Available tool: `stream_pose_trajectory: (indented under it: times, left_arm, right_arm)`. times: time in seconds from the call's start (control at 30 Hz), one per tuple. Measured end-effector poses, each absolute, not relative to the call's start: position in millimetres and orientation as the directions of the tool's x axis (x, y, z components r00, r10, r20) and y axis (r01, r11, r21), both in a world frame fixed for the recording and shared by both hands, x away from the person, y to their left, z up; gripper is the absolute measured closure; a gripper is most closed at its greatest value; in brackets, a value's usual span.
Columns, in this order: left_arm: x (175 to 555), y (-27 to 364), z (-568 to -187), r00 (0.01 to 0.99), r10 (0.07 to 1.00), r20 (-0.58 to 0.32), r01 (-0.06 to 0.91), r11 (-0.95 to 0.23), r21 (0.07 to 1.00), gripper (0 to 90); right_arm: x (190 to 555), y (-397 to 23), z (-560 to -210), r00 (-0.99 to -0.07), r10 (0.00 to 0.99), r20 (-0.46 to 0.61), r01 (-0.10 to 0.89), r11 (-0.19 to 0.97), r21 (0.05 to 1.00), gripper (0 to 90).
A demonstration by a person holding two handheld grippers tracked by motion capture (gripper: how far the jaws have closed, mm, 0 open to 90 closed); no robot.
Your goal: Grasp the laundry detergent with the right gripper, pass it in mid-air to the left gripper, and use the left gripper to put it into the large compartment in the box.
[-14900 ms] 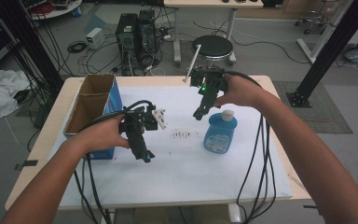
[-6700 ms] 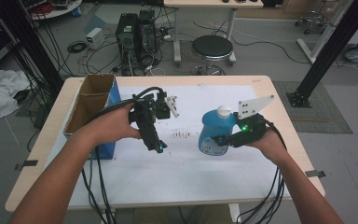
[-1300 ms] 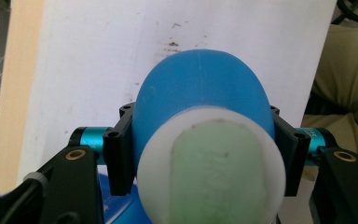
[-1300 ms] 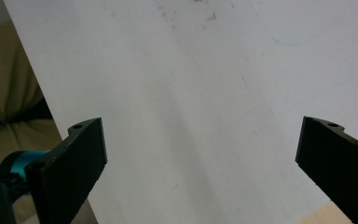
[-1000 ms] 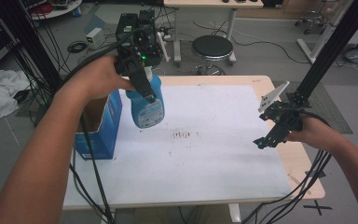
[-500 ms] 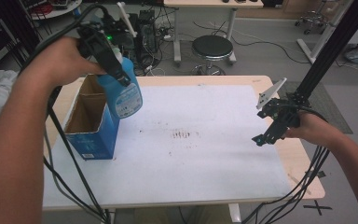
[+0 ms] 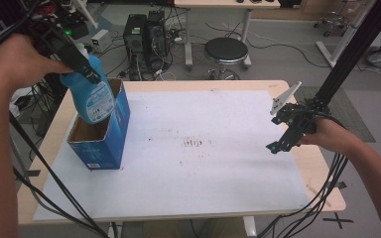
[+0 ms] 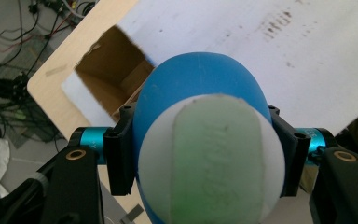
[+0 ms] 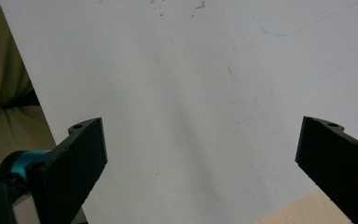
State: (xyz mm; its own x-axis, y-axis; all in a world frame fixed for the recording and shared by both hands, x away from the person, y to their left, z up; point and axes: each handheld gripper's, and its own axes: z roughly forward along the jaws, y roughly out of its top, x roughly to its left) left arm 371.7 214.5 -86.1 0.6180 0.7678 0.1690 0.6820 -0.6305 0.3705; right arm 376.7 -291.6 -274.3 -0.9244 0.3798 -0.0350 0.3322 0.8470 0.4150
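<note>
A blue plastic bottle (image 7: 93, 96) with a white label and a white cap hangs tilted over the open top of a blue cardboard box (image 7: 105, 144) at the table's left side. My left gripper (image 7: 87, 74) is shut on the bottle's neck, held high in the person's left hand. In the left gripper view the bottle (image 8: 200, 93) sits clamped between the two black jaws, cap toward the camera, with the box opening (image 8: 114, 77) below it. My right gripper (image 7: 278, 145) stands open at the table's right edge, pointing down at the white sheet; nothing lies between its jaws.
A white sheet (image 7: 203, 168) with small dark stains covers most of the wooden table (image 7: 327, 193). Black cables trail off both grippers over the table's edges. A black slanted post (image 7: 347, 54) rises at the right. Behind the table stand a round stool (image 7: 225, 49) and computer towers (image 7: 144, 34).
The left hand has carried the bottle from above the table's back left down and toward the box, so its base now hangs over the box opening. The right gripper has stayed put.
</note>
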Motion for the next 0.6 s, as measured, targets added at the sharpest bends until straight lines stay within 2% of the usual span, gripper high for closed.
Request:
stream_pose_trajectory:
  times: [0.23,0.6]
  left_arm:
    - [377.4,234.2,-98.9,0.591,0.787,0.175,0.698,-0.608,0.378,37.8]
    - [388.6,244.2,-128.0,0.609,0.775,0.165,0.697,-0.623,0.355,37.8]
  right_arm:
    - [379.0,-293.3,-274.9,-0.921,0.387,-0.033,0.339,0.843,0.418,1.0]
    - [381.9,-292.4,-276.0,-0.916,0.401,-0.027,0.355,0.839,0.412,1.0]
